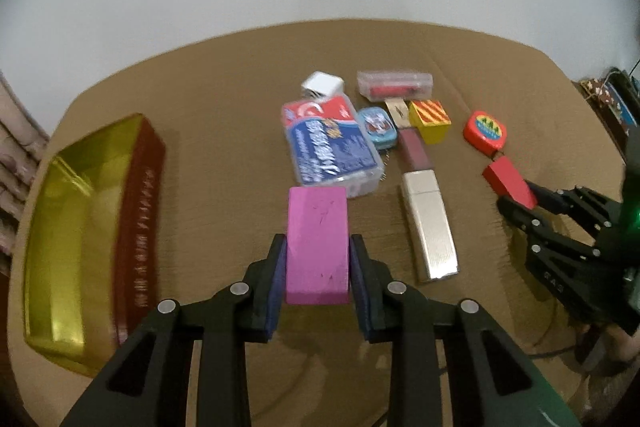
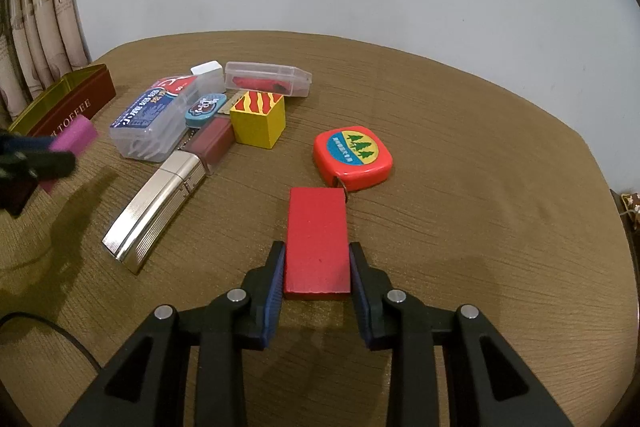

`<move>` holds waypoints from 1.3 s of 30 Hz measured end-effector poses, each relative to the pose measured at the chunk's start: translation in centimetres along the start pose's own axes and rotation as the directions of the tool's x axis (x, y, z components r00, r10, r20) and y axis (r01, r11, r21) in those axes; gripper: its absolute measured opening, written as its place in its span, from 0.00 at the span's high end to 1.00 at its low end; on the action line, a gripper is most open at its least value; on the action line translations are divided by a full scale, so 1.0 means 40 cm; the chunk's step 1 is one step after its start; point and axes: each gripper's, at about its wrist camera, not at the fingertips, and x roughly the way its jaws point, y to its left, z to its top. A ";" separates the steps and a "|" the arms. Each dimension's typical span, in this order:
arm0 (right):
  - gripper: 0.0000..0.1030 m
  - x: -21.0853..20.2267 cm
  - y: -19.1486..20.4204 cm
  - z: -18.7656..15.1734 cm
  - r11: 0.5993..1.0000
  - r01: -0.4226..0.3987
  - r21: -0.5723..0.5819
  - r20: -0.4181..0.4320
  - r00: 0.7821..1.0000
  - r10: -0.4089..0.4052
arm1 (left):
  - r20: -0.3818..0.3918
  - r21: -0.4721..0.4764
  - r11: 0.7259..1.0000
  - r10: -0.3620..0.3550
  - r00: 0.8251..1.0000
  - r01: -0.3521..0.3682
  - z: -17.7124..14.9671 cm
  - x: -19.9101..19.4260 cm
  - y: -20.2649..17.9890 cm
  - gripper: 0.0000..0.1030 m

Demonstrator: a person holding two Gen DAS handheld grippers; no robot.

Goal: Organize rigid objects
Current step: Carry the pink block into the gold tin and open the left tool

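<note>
- Table (image 2: 460, 155): brown, wood-grain top, pale wall behind.
- Toffee tin (image 1: 92, 227): open, gold inside, maroon sides, at the table's left edge; nothing visible in it.
- Left gripper (image 1: 318, 263): jaws clamped on a pink block (image 1: 317, 247), blue pads pressed against both long sides. In the right wrist view the block hangs clear of the table, near the tin.
- Right gripper (image 2: 317, 269): jaws closed on a red block (image 2: 317, 241), just short of the tape measure.
- Silver case (image 2: 156, 209): ribbed metal, lying flat, end-on against a maroon box (image 2: 212, 143).
- Clear floss-pick box (image 2: 154, 121): blue label, mid-cluster.
- Clear case (image 2: 268, 79): something red inside, at the back.
- Red tape measure (image 2: 352, 157): round-cornered, tree label, apart from the cluster.
- Yellow cube (image 2: 259, 123): red wavy stripes on top.
- Small blue tin (image 2: 205, 110): between floss-pick box and cube.
- White charger (image 1: 322, 87): rearmost.
</note>
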 end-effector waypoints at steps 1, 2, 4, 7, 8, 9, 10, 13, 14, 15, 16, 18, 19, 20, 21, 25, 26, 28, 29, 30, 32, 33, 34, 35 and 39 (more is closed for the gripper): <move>0.70 0.000 0.000 0.000 1.000 0.000 0.000 0.000 1.000 0.000 | 0.004 -0.008 1.000 0.007 1.000 -0.007 0.004 -0.010 0.019 0.74; 0.70 0.000 0.000 0.000 1.000 -0.001 0.000 0.000 1.000 0.001 | 0.005 -0.017 1.000 0.019 1.000 -0.019 0.006 -0.020 0.035 0.74; 0.70 0.000 -0.001 0.000 1.000 -0.001 0.000 0.000 1.000 0.001 | 0.010 -0.035 0.998 0.047 0.999 -0.046 0.004 -0.048 0.088 0.74; 0.70 0.000 0.000 0.000 1.000 0.001 -0.001 0.000 1.000 -0.001 | 0.011 -0.083 0.992 0.093 0.996 -0.092 0.007 -0.068 0.163 0.74; 0.70 0.000 0.000 0.001 1.000 0.001 -0.001 0.000 1.000 -0.001 | 0.006 -0.110 0.987 0.120 0.993 -0.119 0.007 -0.076 0.201 0.74; 0.70 0.001 0.000 0.001 1.000 0.000 0.000 0.000 1.000 0.000 | 0.004 -0.124 0.984 0.128 0.992 -0.127 0.012 -0.067 0.227 0.74; 0.70 0.001 0.000 0.001 1.000 0.000 0.000 0.000 1.000 0.000 | 0.002 -0.144 0.980 0.140 0.990 -0.139 0.010 -0.071 0.261 0.74; 0.70 0.002 -0.001 0.001 1.000 0.000 -0.001 0.000 1.000 0.000 | -0.016 -0.179 0.965 0.194 0.981 -0.194 0.003 -0.070 0.336 0.74; 0.70 0.002 -0.001 0.001 1.000 0.000 -0.001 0.001 1.000 0.000 | -0.026 -0.189 0.960 0.205 0.978 -0.206 0.001 -0.064 0.349 0.74; 0.70 0.001 -0.001 0.000 1.000 0.001 -0.002 0.001 1.000 -0.001 | -0.046 -0.219 0.952 0.209 0.977 -0.214 -0.007 -0.061 0.385 0.74; 0.70 0.001 -0.001 0.000 1.000 0.002 -0.003 0.001 1.000 -0.002 | -0.057 -0.243 0.947 0.201 0.978 -0.209 -0.016 -0.061 0.421 0.74; 0.70 0.002 -0.002 0.000 1.000 -0.001 -0.003 0.001 1.000 0.001 | -0.082 -0.276 0.934 0.213 0.974 -0.228 -0.021 -0.040 0.471 0.74; 0.70 0.002 -0.002 0.000 1.000 -0.001 -0.003 0.001 1.000 0.001 | -0.093 -0.281 0.930 0.220 0.971 -0.237 -0.027 -0.033 0.486 0.74; 0.70 0.002 -0.002 -0.001 1.000 0.000 -0.004 0.002 1.000 0.000 | -0.105 -0.289 0.925 0.224 0.969 -0.246 -0.036 -0.023 0.505 0.74; 0.70 0.002 -0.001 -0.001 1.000 0.001 -0.005 0.002 1.000 -0.001 | -0.122 -0.298 0.919 0.230 0.965 -0.257 -0.046 -0.011 0.524 0.74; 0.70 0.002 0.000 -0.001 1.000 0.002 -0.007 0.002 1.000 -0.002 | -0.167 -0.300 0.911 0.243 0.956 -0.284 -0.074 0.023 0.567 0.74; 0.70 0.002 0.000 -0.001 1.000 0.002 -0.007 0.002 1.000 -0.002 | -0.175 -0.304 0.909 0.241 0.955 -0.285 -0.083 0.031 0.581 0.74; 0.70 0.001 0.001 -0.001 1.000 0.004 -0.009 0.002 1.000 -0.004 | -0.190 -0.307 0.904 0.248 0.950 -0.297 -0.094 0.042 0.589 0.74; 0.70 0.001 0.002 -0.001 1.000 0.006 -0.011 0.002 1.000 -0.006 | -0.198 -0.309 0.902 0.249 0.948 -0.301 -0.100 0.049 0.594 0.74; 0.70 0.002 0.002 -0.001 1.000 0.005 -0.011 0.002 1.000 -0.005 | -0.201 -0.307 0.901 0.253 0.946 -0.306 -0.104 0.053 0.598 0.74; 0.70 0.001 0.000 0.000 1.000 0.001 -0.008 0.002 1.000 -0.001 | -0.201 -0.305 0.902 0.253 0.946 -0.306 -0.104 0.047 0.586 0.74; 0.70 0.001 0.000 -0.001 1.000 0.001 -0.008 0.002 1.000 -0.001 | -0.200 -0.304 0.902 0.254 0.946 -0.307 -0.104 0.048 0.587 0.74; 0.70 0.002 0.000 -0.001 1.000 0.002 -0.009 0.002 1.000 -0.002 | -0.205 -0.304 0.900 0.257 0.944 -0.311 -0.104 0.048 0.586 0.74; 0.70 0.002 0.000 -0.001 1.000 0.001 -0.008 0.002 1.000 -0.001 | -0.209 -0.298 0.903 0.255 0.944 -0.310 -0.106 0.052 0.587 0.74; 0.70 0.003 -0.002 -0.002 1.000 -0.003 -0.004 0.002 1.000 0.003 | -0.213 -0.300 0.902 0.254 0.944 -0.310 -0.108 0.059 0.592 0.74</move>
